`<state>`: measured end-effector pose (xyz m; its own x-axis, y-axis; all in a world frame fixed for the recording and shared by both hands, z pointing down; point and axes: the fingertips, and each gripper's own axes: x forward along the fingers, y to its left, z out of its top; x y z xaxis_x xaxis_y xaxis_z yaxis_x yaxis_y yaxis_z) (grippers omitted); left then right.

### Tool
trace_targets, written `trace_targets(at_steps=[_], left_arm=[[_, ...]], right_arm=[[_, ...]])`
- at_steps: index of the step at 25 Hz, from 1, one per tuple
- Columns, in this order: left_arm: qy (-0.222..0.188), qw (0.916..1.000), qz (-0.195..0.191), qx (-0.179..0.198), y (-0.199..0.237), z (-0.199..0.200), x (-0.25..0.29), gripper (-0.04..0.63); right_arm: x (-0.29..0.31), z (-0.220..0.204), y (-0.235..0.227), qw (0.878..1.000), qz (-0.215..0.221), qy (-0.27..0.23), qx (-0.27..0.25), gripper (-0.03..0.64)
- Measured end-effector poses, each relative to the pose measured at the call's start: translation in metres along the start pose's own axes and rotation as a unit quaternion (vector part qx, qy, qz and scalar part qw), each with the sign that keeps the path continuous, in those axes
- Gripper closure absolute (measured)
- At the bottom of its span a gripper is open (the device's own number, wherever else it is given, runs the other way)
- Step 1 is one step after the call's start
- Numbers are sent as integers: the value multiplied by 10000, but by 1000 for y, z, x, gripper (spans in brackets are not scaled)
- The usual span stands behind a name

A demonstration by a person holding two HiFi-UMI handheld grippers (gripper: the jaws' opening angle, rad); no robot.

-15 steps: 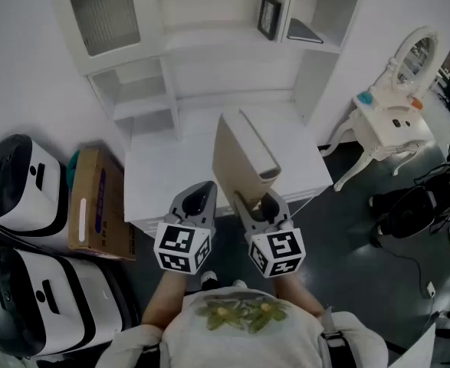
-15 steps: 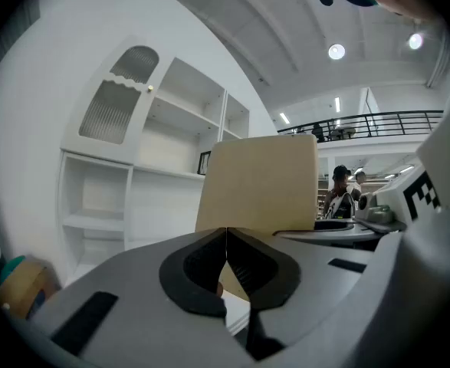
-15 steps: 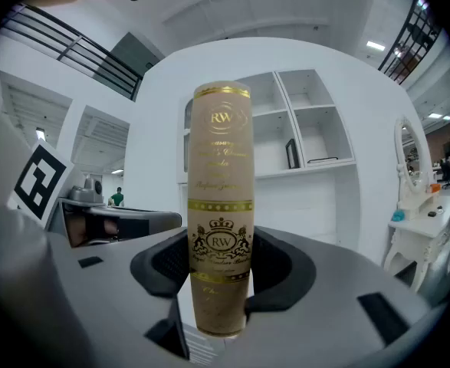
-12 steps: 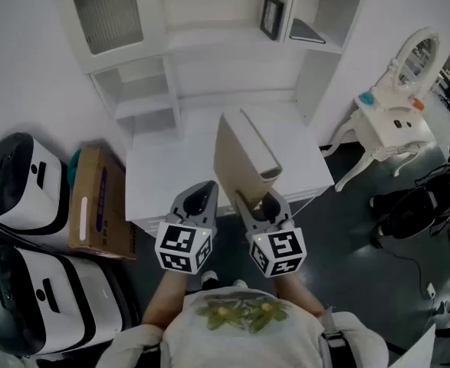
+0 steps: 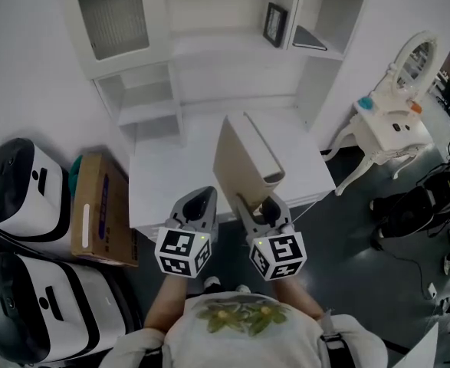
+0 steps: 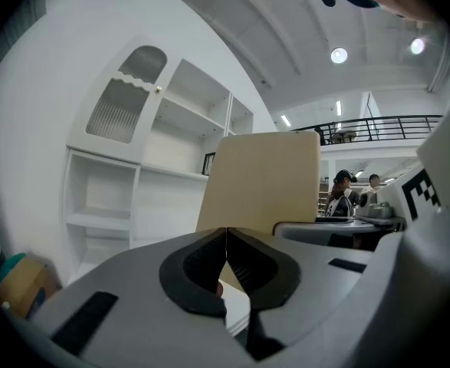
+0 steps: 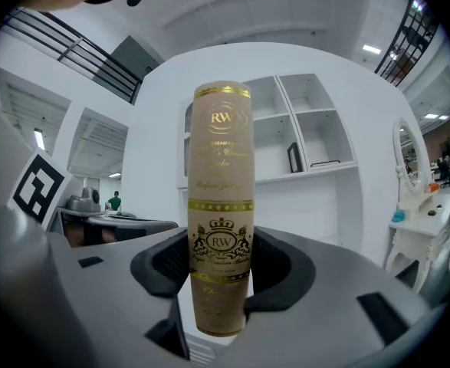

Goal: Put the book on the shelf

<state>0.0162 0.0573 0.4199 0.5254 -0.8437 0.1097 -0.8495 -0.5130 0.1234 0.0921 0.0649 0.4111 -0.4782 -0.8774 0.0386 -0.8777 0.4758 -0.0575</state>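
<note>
A thick beige book (image 5: 240, 159) with a gold-printed spine (image 7: 221, 205) stands upright between the pads of my right gripper (image 5: 261, 205), which is shut on its lower end. The book rises over the white desk (image 5: 163, 182) in front of the white shelf unit (image 5: 209, 44). My left gripper (image 5: 198, 203) is beside it on the left, shut with its pads (image 6: 226, 263) touching and nothing held. In the left gripper view the book's cover (image 6: 263, 182) shows just past the jaws.
A small dark picture frame (image 5: 271, 23) and a flat book (image 5: 309, 41) sit in the upper shelf compartments. A cardboard box (image 5: 102, 209) and white-black cases (image 5: 18, 182) stand left of the desk. A white dressing table with mirror (image 5: 393, 121) is at the right.
The view has shifted slightly, with the shelf and desk a little lower in the picture. Both grippers and the book keep their places relative to each other.
</note>
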Motion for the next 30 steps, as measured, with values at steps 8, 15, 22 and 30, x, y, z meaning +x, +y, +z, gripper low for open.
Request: trace_targets(at_steps=[8,15,22,30], left_arm=[[-37,9998,-199,29,18,-4,-5,566],[-77,9992,-366,110,20,-3,6,567],[-41,9992,-398,94,33,-2,32,568],[-98,9997,-125,192,73,19,66,567]], right_arm=[[9,-2,18,9997,-202,-113,-120,399],[19,3,23,9994,-216,-197,-173,399],[47,11,9,9994,-149,-286,-160,399],[99,31,-9,9990,-26,-384,-205,399]])
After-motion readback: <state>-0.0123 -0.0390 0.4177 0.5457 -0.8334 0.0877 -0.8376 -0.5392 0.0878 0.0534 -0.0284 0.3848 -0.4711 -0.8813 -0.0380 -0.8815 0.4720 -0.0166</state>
